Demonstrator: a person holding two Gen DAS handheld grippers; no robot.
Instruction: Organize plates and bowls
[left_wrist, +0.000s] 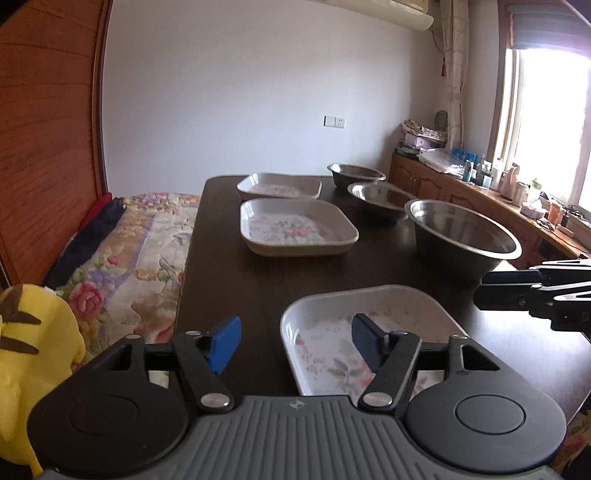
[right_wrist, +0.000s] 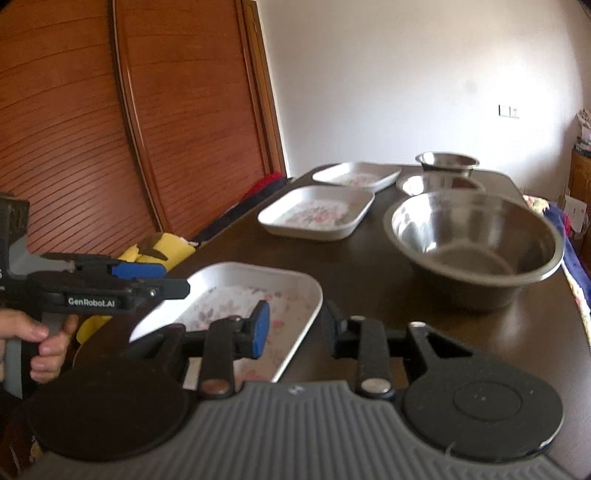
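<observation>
Three white square floral plates stand in a row on the dark table (left_wrist: 258, 280): near (left_wrist: 369, 332), middle (left_wrist: 295, 227), far (left_wrist: 279, 184). Three steel bowls stand to their right: large near (left_wrist: 461, 236), middle (left_wrist: 380, 197), far (left_wrist: 354, 175). My left gripper (left_wrist: 295, 343) is open, its right finger over the near plate, its left finger outside the plate's left rim. My right gripper (right_wrist: 295, 328) is open and straddles the near plate's (right_wrist: 236, 306) right rim. The large bowl (right_wrist: 476, 243) lies ahead of it on the right.
A bed with a floral quilt (left_wrist: 147, 251) and a yellow plush toy (left_wrist: 33, 350) lie left of the table. A wooden wardrobe (right_wrist: 147, 129) stands behind. A cluttered sideboard (left_wrist: 480, 184) runs under the window on the right.
</observation>
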